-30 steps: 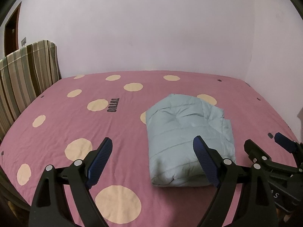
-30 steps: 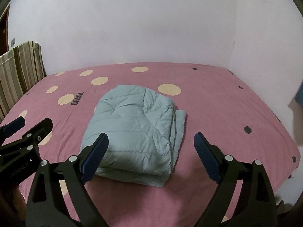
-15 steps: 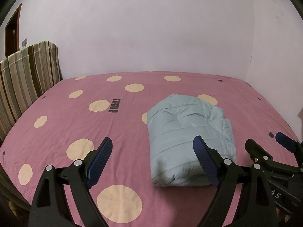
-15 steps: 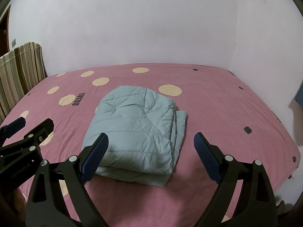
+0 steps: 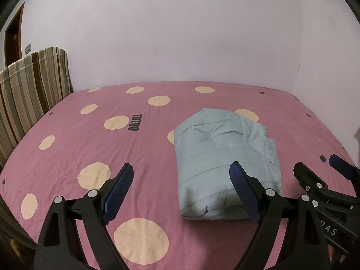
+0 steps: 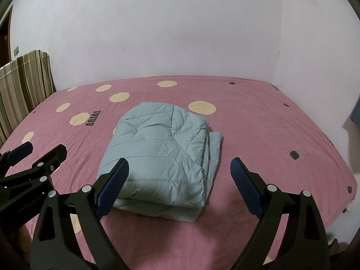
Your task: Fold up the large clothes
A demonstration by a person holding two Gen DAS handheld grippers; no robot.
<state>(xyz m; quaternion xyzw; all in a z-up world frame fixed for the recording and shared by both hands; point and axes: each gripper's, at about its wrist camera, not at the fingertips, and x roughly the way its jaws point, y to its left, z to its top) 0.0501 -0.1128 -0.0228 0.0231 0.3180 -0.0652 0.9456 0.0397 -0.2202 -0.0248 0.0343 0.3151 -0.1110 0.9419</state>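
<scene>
Lying folded on pink bedsheet (image 6: 258, 123): puffy jacket (image 6: 162, 155); both tools spread, empty.

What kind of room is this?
Most likely a bedroom: a wide bed under a pink polka-dot sheet, plain walls close around it, and a folded pale blue puffer jacket lying on it.

A bed (image 5: 67, 148) covered by a pink sheet with cream polka dots fills the corner of a room with plain white walls (image 6: 180, 33). A striped cushion (image 5: 29, 85) stands upright against its left edge, beside a brown door frame (image 5: 13, 33).
</scene>
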